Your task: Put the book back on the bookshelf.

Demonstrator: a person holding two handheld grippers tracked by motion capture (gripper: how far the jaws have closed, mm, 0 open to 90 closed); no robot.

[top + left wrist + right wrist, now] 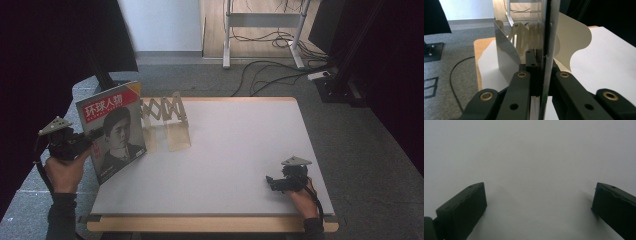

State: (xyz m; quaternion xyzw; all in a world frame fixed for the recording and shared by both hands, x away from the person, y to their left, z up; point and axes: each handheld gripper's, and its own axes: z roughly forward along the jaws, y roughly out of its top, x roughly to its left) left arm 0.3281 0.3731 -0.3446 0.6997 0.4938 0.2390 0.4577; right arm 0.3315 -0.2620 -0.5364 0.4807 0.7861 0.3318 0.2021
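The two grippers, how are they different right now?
The left gripper is shut on the magazine, holding it upright at the table's left edge beside the folding rack; the right gripper is open and holds nothing. The left gripper is lifted; the right gripper sits low over the bare table. Both are black, each in a hand.

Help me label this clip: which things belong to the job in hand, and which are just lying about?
In use:
- red-topped magazine with a portrait cover, clamped upright in the left hand-held gripper
- beige metal accordion book rack

Lying about:
- black cables on the grey floor
- white metal stand legs
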